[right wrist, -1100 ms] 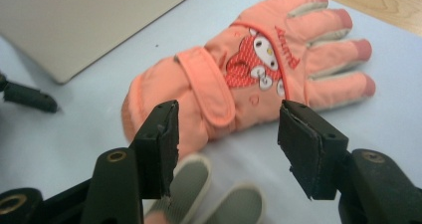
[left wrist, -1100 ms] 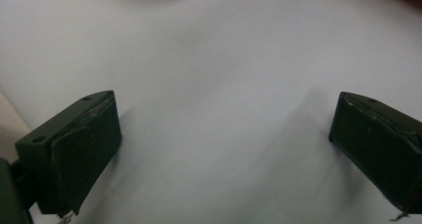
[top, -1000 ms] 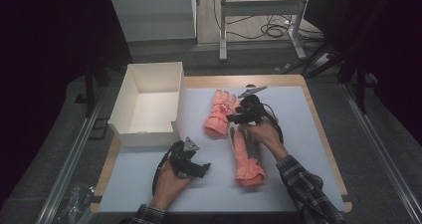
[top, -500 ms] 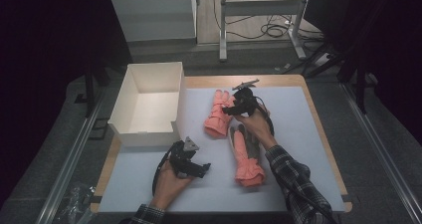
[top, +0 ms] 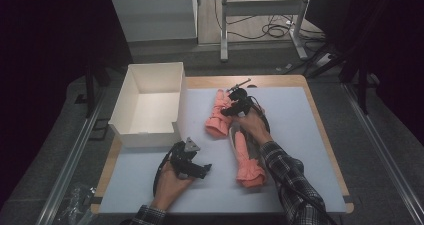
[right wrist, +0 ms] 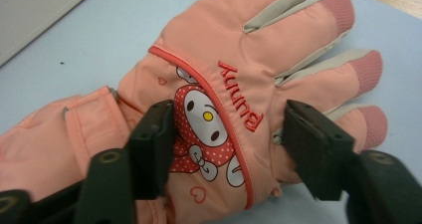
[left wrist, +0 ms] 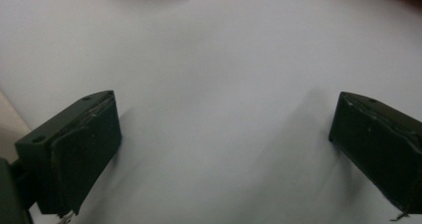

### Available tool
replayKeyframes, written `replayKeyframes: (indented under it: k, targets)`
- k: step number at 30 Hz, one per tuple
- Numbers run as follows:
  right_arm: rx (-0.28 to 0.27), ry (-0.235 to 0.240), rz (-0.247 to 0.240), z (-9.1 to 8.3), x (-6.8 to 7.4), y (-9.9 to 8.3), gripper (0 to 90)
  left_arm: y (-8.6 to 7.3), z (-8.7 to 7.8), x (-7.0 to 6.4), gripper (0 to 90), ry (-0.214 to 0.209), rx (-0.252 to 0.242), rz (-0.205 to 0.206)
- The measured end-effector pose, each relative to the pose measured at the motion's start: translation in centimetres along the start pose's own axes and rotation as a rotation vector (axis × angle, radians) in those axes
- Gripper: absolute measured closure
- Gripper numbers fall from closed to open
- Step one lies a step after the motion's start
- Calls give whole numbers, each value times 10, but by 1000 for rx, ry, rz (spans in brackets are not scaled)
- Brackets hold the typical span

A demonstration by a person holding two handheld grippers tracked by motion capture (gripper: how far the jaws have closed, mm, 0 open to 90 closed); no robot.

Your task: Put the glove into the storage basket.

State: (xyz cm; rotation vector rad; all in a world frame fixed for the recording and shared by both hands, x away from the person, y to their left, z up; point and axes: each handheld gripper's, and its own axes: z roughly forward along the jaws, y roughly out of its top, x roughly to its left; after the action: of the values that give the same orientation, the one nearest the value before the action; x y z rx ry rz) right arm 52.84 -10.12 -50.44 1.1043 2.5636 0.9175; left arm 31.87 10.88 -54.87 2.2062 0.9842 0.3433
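Right gripper (right wrist: 226,149) spread wide astride pink bunny glove (right wrist: 239,84), poised to pinch; left gripper (left wrist: 224,154) parked agape, empty, on mat (left wrist: 224,59).

A wooden table (top: 320,120) stands in the middle of a dim room, most of its top covered by a pale blue-white mat (top: 300,135) that catches the brightest light. Grey carpeted floor (top: 380,150) surrounds it, crossed on either side by metal rails (top: 70,160). Beyond the far edge sits a white cabinet (top: 155,15), and beside it the grey metal legs of a desk frame (top: 260,7) rest on a lighter wooden floor where black cables (top: 280,30) lie coiled. Both sides of the room fall away into darkness. Some crumpled clear plastic (top: 75,200) lies by the near left rail.
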Motion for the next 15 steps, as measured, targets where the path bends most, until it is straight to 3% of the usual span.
replayKeyframes:
  k: [4, 5, 6, 7, 11, 15]
  targets:
    - [9, 0, -4, -1, 1, 1, 541, 0, 0, 0, 0, 0, 0, 0]
    - [9, -1, -3, -1, 2, 1, 631, 0, 0, 0, 0, 0, 0, 0]
    - [8, 29, 4, -1, 3, 0, 668, 0, 0, 0, 0, 0, 0, 0]
    - [4, 25, -5, 0, 5, 0, 700, 0, 0, 0, 0, 0, 1, 0]
    - [1, 14, -37, -3, 10, 0, 809, 0, 0, 0, 0, 0, 1, 0]
    - [-20, -4, -57, -5, 12, 0, 850, 0, 0, 0, 0, 0, 0, -2]
